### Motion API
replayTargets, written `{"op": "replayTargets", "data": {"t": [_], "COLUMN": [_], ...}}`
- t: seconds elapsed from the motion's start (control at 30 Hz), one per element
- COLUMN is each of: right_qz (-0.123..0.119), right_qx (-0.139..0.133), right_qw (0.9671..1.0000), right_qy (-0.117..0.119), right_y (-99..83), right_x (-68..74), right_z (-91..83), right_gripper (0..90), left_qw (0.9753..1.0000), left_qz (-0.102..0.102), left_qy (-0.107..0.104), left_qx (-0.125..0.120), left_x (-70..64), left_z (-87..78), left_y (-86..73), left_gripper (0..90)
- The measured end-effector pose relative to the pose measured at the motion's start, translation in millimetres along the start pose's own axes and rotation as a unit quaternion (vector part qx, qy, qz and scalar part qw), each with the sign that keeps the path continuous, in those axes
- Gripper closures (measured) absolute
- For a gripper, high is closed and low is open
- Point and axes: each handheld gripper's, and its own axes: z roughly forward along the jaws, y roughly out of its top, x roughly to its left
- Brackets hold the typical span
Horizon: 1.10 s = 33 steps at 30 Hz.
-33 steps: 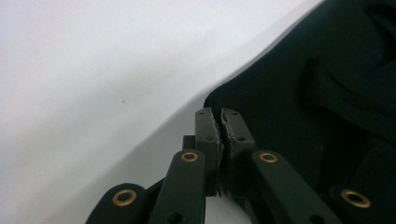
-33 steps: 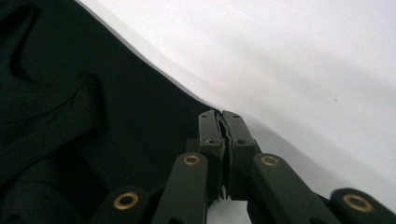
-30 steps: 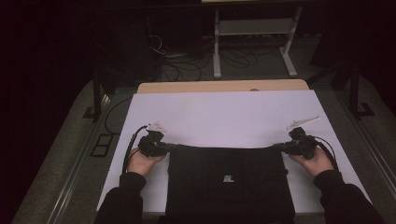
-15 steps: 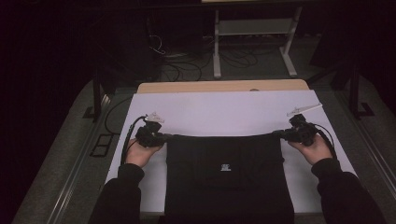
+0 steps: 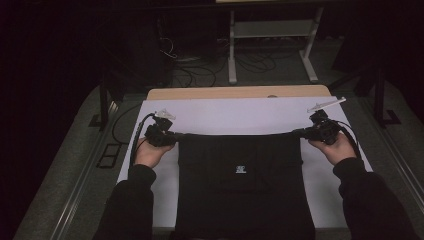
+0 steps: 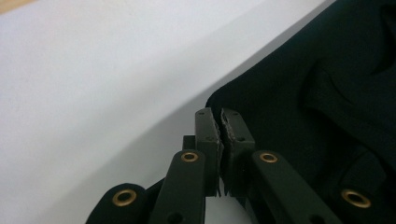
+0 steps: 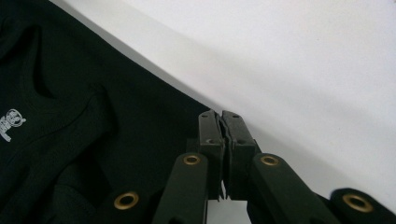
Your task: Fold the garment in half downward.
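Black garment point(image 5: 242, 185), small white logo on its chest, lies on the white-covered counter point(image 5: 240, 117), its near part hanging off the front edge. Left gripper point(image 5: 167, 136) and right gripper point(image 5: 306, 133) each have fingers clamped on a far corner of the cloth. The corners are held wide apart, evidently to stretch the far edge taut and straight. That edge runs left to right; the garment's length runs toward the person.

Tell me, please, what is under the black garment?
Under the black garment lies the white sheet covering the table; its bare parts show beside and beyond the cloth. Whatever lies directly beneath the cloth is covered.
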Motion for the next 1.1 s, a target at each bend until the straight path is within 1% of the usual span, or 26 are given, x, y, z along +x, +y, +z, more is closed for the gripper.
{"op": "replayTargets", "data": {"t": [0.2,0.27,0.3,0.43,0.47,0.6,0.7,0.9,0.93,1.1], "right_qz": [0.009,0.010,0.011,0.012,0.011,0.010,0.011,0.012,0.011,0.009], "right_qx": [0.002,0.001,0.001,-0.002,-0.003,-0.006,-0.009,-0.018,-0.019,-0.025], "right_qw": [1.0000,1.0000,0.9999,0.9999,0.9999,0.9998,0.9998,0.9996,0.9996,0.9994], "right_qy": [0.002,-0.001,-0.001,-0.004,-0.005,-0.015,-0.016,-0.017,-0.018,-0.021], "right_y": [5.5,8.1,9.6,16.4,17.7,28.0,32.5,38.2,39.4,46.5], "right_x": [-7.6,-9.3,-10.0,-12.1,-12.3,-13.8,-14.3,-16.0,-16.5,-17.0], "right_z": [4.0,3.8,3.3,2.7,2.8,-0.1,-2.7,-6.6,-7.4,-9.9], "right_gripper": [86.1,86.1,86.1,86.1,86.1,86.1,86.1,86.1,86.1,86.1], "left_qw": [1.0000,0.9999,0.9999,1.0000,0.9999,0.9999,0.9999,0.9997,0.9997,0.9996], "left_qz": [-0.010,-0.014,-0.011,-0.009,-0.011,-0.007,-0.003,-0.008,-0.005,-0.006], "left_qy": [-0.002,-0.003,-0.002,0.001,0.002,0.006,0.008,0.010,0.013,0.014], "left_qx": [0.000,-0.005,-0.004,-0.002,-0.004,-0.010,-0.012,-0.020,-0.020,-0.024], "left_x": [7.3,8.6,9.4,11.8,12.5,13.3,13.8,17.1,17.8,21.3], "left_z": [5.2,5.7,5.6,5.3,4.7,1.2,-1.7,-7.9,-8.5,-8.6], "left_y": [6.7,9.3,10.9,16.6,18.5,26.3,32.0,39.5,40.8,46.3], "left_gripper": [85.4,85.3,85.3,85.4,85.4,85.3,85.3,85.3,85.3,85.3]}}
